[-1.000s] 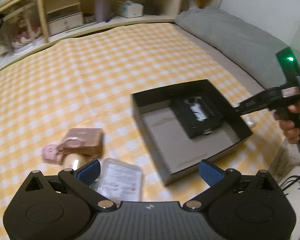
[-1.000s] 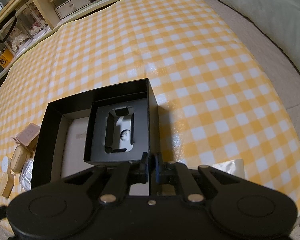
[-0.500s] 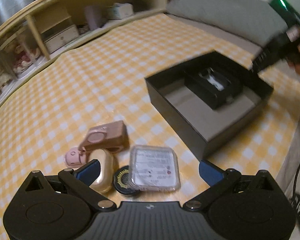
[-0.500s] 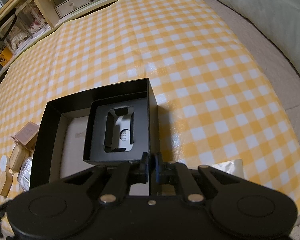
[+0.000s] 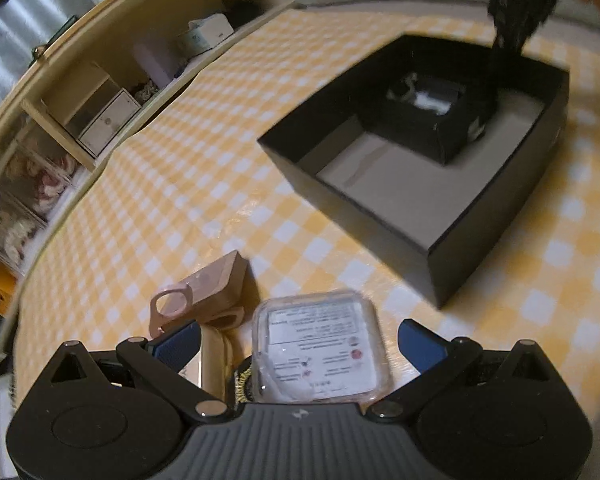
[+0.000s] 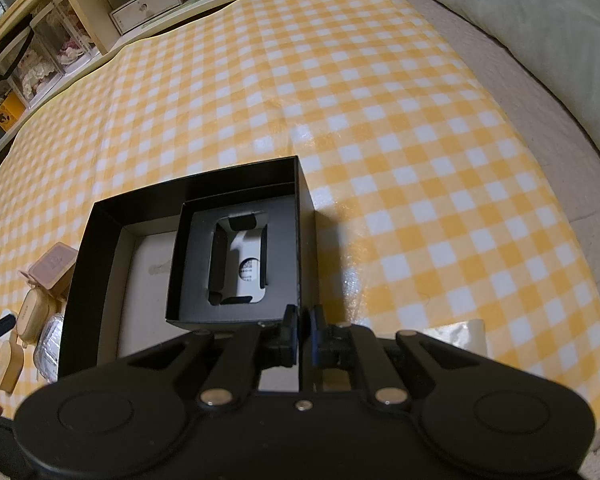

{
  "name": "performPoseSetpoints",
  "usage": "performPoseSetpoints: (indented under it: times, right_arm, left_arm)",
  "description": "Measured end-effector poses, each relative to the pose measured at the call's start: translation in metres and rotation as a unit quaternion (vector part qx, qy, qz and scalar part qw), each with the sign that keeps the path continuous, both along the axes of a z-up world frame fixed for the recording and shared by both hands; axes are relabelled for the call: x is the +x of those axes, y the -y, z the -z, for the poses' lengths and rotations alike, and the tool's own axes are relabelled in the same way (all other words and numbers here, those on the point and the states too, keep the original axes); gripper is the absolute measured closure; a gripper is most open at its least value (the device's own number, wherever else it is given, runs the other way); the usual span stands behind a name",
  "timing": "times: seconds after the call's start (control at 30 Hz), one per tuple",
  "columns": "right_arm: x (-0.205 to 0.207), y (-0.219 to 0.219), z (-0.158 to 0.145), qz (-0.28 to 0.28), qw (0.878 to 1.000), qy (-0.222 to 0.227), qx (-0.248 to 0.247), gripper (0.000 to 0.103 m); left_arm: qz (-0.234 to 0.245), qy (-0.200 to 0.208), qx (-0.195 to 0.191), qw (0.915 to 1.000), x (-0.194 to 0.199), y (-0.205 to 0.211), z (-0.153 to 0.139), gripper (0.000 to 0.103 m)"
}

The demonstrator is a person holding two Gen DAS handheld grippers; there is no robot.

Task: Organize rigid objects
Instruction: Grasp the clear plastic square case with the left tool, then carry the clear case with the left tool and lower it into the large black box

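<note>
Left wrist view: I am holding the left gripper (image 5: 298,344) with its jaws apart over the clear plastic case (image 5: 320,350), which is lying between the blue pads, not yet gripped as far as I can judge. Just beside it are sitting a pink loop-handled case (image 5: 204,294) and a beige case (image 5: 214,360), all on the checked cloth (image 5: 180,184). Beyond, the black box (image 5: 496,216) is standing with one smaller black insert (image 6: 236,264) inside. I am keeping the right gripper (image 6: 302,334) clamped on the box's right wall. In my judgement the organizing is barely started: the loose items are all waiting outside the box.
</note>
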State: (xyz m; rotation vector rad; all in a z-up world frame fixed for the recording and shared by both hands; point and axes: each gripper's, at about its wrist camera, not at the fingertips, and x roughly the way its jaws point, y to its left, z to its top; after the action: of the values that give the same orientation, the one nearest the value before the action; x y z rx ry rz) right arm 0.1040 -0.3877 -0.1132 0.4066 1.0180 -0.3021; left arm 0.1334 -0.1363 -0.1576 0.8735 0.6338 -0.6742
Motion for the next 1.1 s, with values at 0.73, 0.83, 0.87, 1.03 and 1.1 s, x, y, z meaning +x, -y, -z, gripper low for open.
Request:
performPoseSetpoints:
  times: [0.73, 0.83, 0.87, 1.03, 1.1]
  right_arm:
    - [0.001, -0.002, 0.0, -0.004, 1.0, -0.002, -0.006, 0.096]
    - [0.001, -0.002, 0.0, -0.003, 1.0, -0.002, -0.005, 0.096]
    - [0.001, -0.002, 0.0, -0.003, 1.0, -0.002, -0.005, 0.096]
    - [0.001, -0.002, 0.0, -0.003, 1.0, -0.002, -0.005, 0.096]
    - [0.001, -0.002, 0.0, -0.003, 1.0, -0.003, -0.006, 0.096]
  left_arm:
    - [-0.096, -0.119, -0.047, 0.9872, 0.041, -0.003, 0.002, 0.027]
    - [-0.112, -0.136, -0.051, 0.9831, 0.045, -0.008, -0.002, 0.027]
    - [-0.123, -0.143, -0.057, 0.9804, 0.048, -0.011, -0.005, 0.027]
    - [-0.152, -0.148, -0.116, 0.9703, 0.055, -0.024, -0.032, 0.027]
    - [-0.163, -0.152, -0.147, 0.9637, 0.056, -0.028, -0.044, 0.027]
